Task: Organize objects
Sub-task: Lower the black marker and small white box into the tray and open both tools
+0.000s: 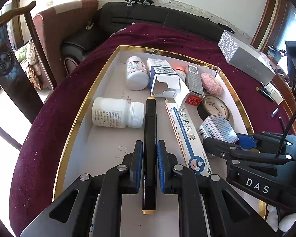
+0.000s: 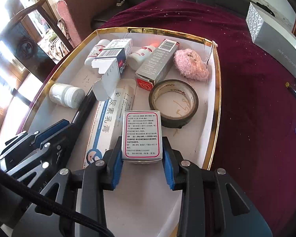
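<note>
**Both grippers loaded over the gold-rimmed tray**

Left wrist view: left gripper (image 1: 150, 159) is pinching a black pen w/ tan end caps (image 1: 150, 138), pads pressed on the barrel at abt mid-length. Pen's long axis runs straight ahead along the fingers, front tip reaching out over the tray (image 1: 84, 106) floor. Just ahead-left of the gripper lies a white pill bottle (image 1: 116, 112) on its side, cap toward the pen; ahead-right lies a long ointment box (image 1: 184, 136), roughly parallel to the pen. Right gripper (image 1: 227, 138) comes in from the right w/ a small medicine box (image 1: 219, 128) in its fingers.

Right wrist view: right gripper (image 2: 141, 158) is clamped on that small medicine box (image 2: 141, 136), jaws partway apart, pads on its two side faces, label up, long axis pointing forward. Roll of black tape (image 2: 173, 103) sits just ahead-right, nr touching the box; ointment box (image 2: 106, 126) just left.

Judgement: both loads hang low over the tray; a set-down turns on the free floor strip btwn bottle and ointment box for the pen. Can't tell if either load touches the floor.

Only the right view shows the tape's hollow centre and the pink fluffy thing (image 2: 191, 65) in full; only the left view shows the pen's whole length.
</note>
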A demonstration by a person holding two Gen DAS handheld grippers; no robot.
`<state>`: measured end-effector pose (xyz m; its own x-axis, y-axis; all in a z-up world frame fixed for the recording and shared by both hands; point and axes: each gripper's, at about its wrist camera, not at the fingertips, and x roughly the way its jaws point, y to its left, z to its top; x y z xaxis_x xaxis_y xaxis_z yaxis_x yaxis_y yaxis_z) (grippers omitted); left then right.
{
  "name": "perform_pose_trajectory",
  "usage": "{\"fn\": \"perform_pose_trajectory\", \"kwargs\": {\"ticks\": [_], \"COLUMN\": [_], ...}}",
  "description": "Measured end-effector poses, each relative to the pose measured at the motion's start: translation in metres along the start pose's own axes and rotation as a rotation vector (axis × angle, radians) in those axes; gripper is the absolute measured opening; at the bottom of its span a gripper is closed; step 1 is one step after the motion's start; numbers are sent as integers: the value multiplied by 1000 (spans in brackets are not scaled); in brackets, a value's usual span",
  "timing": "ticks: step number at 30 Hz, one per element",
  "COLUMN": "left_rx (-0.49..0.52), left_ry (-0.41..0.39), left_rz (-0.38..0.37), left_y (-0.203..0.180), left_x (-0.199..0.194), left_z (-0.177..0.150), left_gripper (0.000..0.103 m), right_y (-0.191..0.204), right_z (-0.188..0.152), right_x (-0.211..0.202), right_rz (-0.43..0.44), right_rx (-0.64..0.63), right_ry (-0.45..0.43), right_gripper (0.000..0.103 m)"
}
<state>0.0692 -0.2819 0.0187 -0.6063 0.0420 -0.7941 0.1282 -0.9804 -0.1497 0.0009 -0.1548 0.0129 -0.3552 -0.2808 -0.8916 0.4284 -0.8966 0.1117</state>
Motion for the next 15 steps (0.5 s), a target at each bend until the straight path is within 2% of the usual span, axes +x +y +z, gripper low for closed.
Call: {"fn": "perform_pose_trajectory", "kwargs": {"ticks": [5,15], "left_rx": [15,17], "left_ry": [-21,-63], "left_rz": [30,45], "left_y": [-3,-4], "left_x": [-4,-20], "left_z": [0,1], "left_gripper": [12,12], "right_y": [3,4], "right_z": [2,3], "right_x": [3,5], "right_rz": [-16,-23], "right_rx": [-14,-20], "right_ry": [-4,-2], "right_gripper": [34,34]}}
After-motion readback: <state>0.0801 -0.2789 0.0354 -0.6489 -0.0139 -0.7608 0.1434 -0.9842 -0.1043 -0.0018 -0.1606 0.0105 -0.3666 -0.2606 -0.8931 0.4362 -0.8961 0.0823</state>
